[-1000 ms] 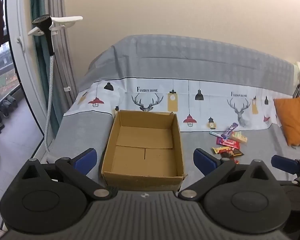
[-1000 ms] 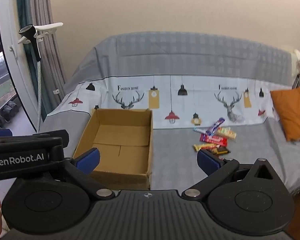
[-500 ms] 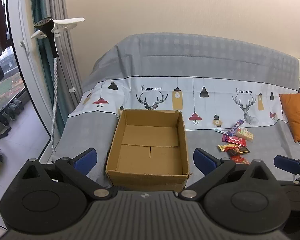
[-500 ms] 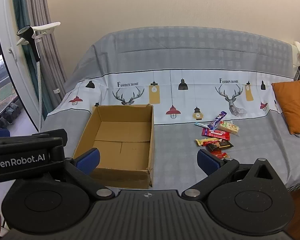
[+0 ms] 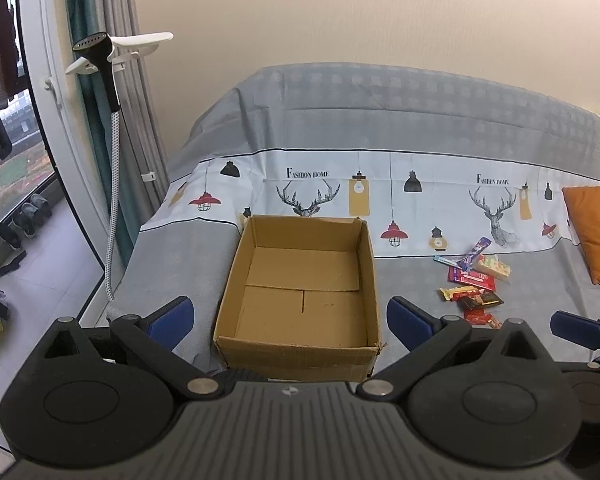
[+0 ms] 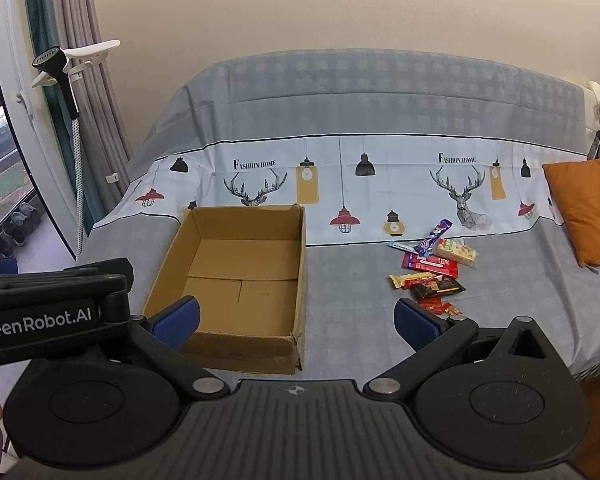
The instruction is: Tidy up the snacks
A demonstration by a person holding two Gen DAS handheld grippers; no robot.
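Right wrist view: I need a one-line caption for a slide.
Open right gripper faces an empty cardboard box and a pile of snacks on a covered sofa.

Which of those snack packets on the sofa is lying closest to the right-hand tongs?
The small red packet, at the near end of the pile, just beyond the right tongs; the purple one lies farthest back.

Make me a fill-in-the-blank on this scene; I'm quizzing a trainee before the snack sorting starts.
1. The cardboard box holds ____ snacks.
2. The snack pile lies on the box's ____ side.
3. The cushion beyond the snacks is ____ in colour.
4. The right gripper and left gripper both stand ____.

Missing words: no; right; orange; open
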